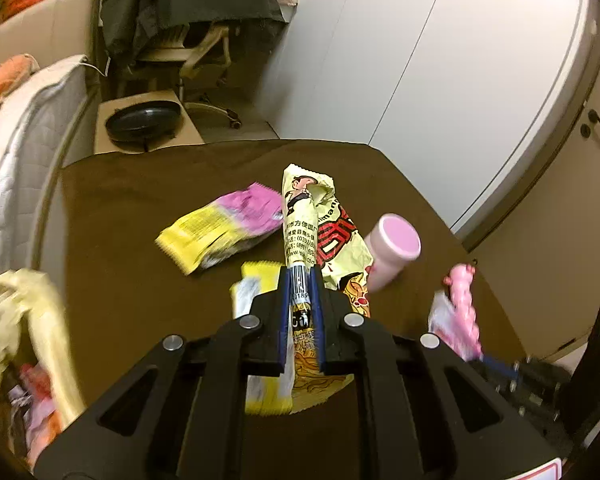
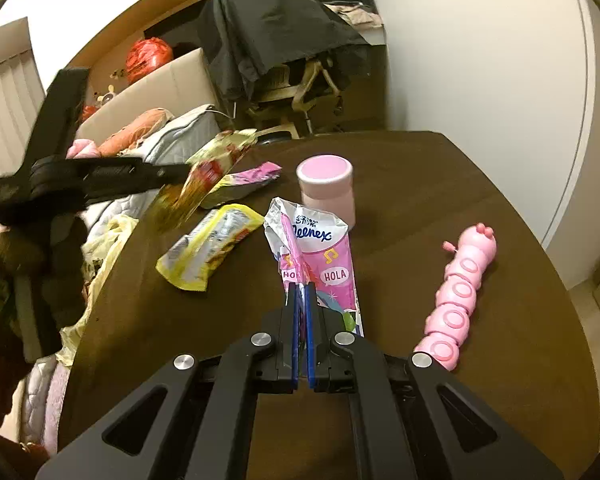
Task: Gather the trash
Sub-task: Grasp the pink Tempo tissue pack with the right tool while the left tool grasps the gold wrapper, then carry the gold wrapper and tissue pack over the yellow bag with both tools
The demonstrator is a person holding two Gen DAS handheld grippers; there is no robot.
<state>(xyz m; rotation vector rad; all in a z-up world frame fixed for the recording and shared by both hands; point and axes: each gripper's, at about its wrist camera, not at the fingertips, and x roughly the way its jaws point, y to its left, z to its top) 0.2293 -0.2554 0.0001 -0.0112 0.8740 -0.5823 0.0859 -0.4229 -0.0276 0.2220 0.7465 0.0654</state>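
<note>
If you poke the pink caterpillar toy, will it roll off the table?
Probably it would wobble more than roll: the pink caterpillar toy is a chain of rounded segments lying lengthwise on the brown table. It looks like hard plastic, so likely stiff and light. It sits near the edge, so a sideways push might drop it.

In the left wrist view the yellow bag (image 1: 40,320) at nine o'clock is smeared by motion and cut by the frame edge. The pink caterpillar toy (image 1: 462,312) at three o'clock is blurred. In the right wrist view the left gripper (image 2: 180,174) and its snack wrapper (image 2: 204,172) blur together at ten o'clock.
</note>
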